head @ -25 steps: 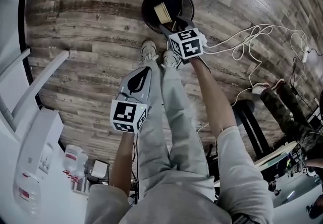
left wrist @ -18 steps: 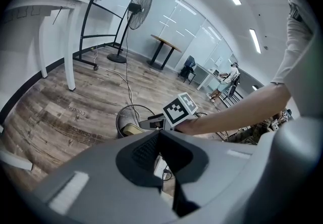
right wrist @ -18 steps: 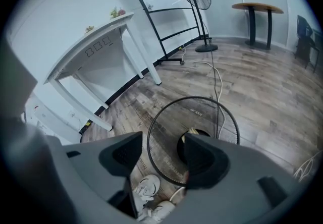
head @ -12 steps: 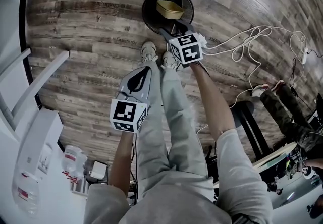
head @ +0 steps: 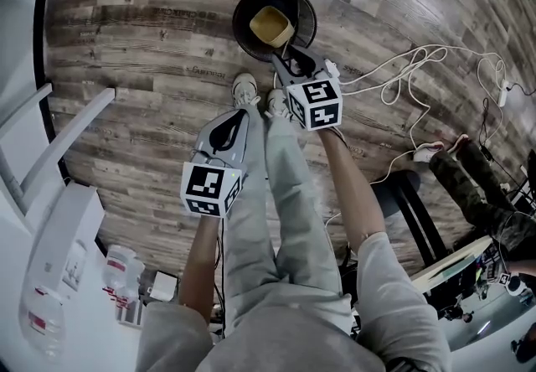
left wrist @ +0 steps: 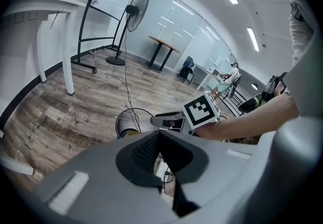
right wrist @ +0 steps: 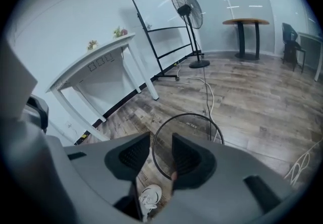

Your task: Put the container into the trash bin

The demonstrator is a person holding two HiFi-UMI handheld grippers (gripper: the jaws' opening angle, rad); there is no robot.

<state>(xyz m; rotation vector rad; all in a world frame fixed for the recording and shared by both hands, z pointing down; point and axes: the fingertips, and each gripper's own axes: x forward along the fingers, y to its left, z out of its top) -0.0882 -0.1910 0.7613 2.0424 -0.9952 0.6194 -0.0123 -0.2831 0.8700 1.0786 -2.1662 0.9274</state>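
Note:
The black round trash bin (head: 243,6) stands on the wood floor ahead of the person's shoes. Inside it lies the yellow container (head: 271,25), free of both grippers. My right gripper (head: 289,69) hovers just short of the bin's near rim; its jaws are closing with nothing between them. In the right gripper view the bin's rim (right wrist: 187,114) shows beyond the right gripper (right wrist: 161,155), and the container is hidden there. My left gripper (head: 240,115) hangs over the person's left leg, shut and empty. The left gripper view shows the bin (left wrist: 121,122) and the container (left wrist: 132,131) past the left gripper (left wrist: 157,137).
White cables (head: 410,69) trail over the floor right of the bin. A white table leg (head: 79,123) is at the left, a black stool (head: 410,194) at the right, with another person's legs (head: 469,178) beyond. A standing fan (right wrist: 186,6) and a white table (right wrist: 101,61) stand farther off.
The container left the right gripper's jaws and dropped into the bin. The right gripper pulled back and up from the bin. The left gripper stayed put.

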